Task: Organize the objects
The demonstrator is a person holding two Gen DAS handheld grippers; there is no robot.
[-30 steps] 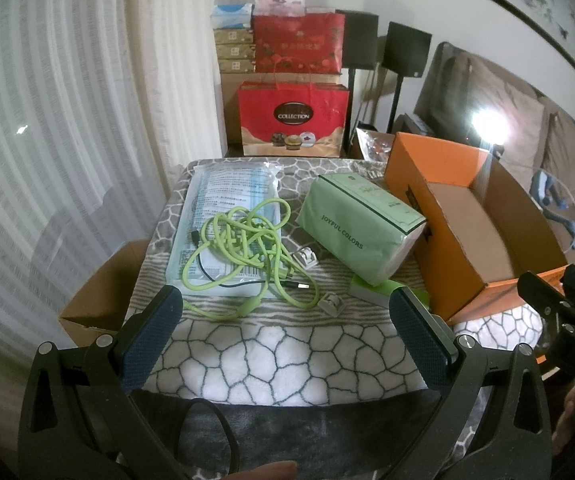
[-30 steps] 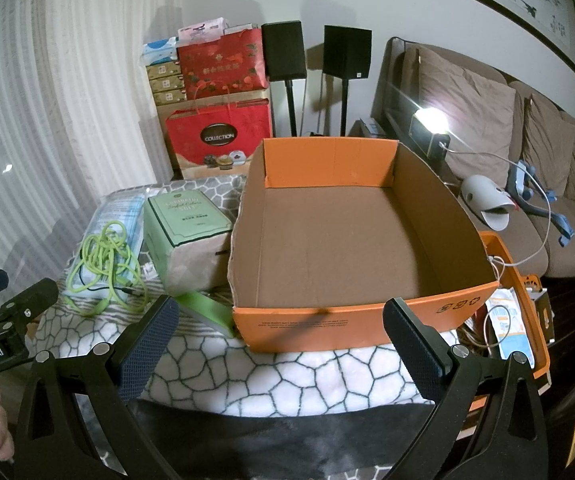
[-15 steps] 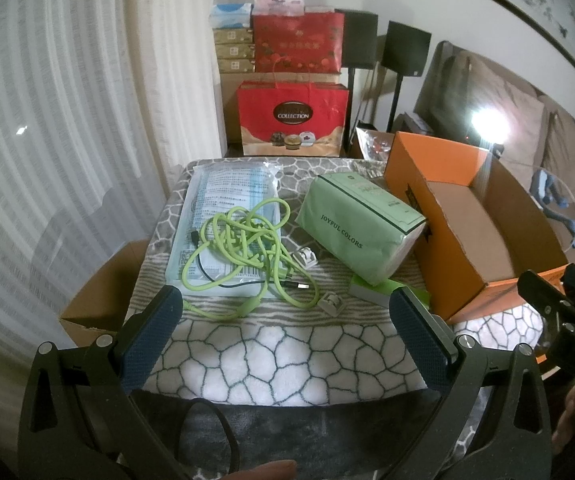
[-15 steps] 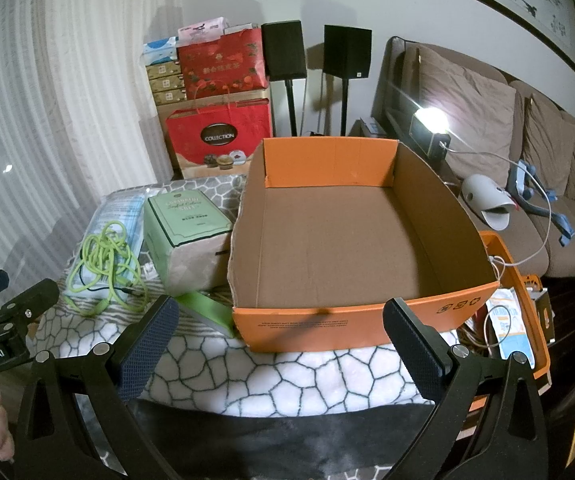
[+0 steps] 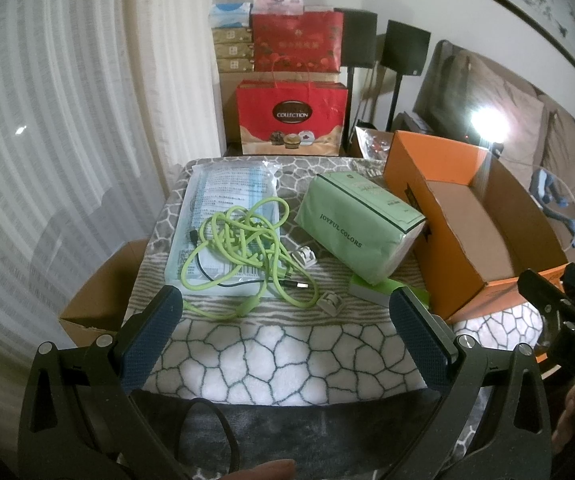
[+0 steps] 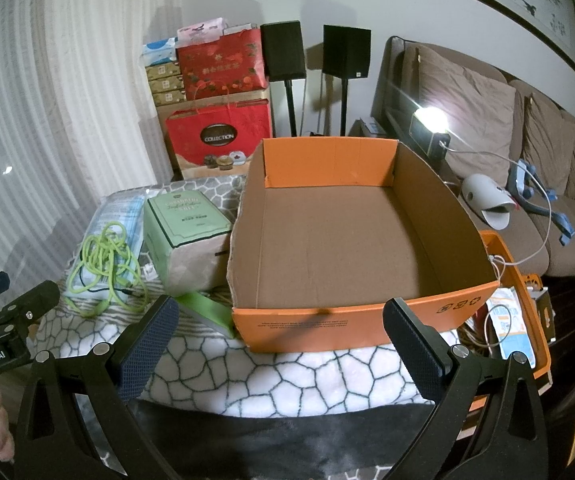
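An empty orange cardboard box (image 6: 343,236) stands on the right of the patterned blanket (image 5: 283,356); it also shows in the left wrist view (image 5: 483,232). A green tissue pack (image 5: 357,226) lies left of the box, also in the right wrist view (image 6: 185,234). A tangled lime-green cable (image 5: 247,248) lies on a clear plastic packet (image 5: 227,208). A small green box (image 5: 383,290) and two small white clips (image 5: 329,302) lie near the pack. My left gripper (image 5: 283,336) is open and empty, short of the cable. My right gripper (image 6: 279,344) is open and empty before the box.
Red gift bags and stacked boxes (image 5: 291,116) stand behind the table beside two black speakers (image 6: 315,54). A brown sofa (image 6: 507,152) with a lamp and headset is at right. An open carton (image 5: 103,296) sits on the floor at left; an orange bin (image 6: 523,312) at right.
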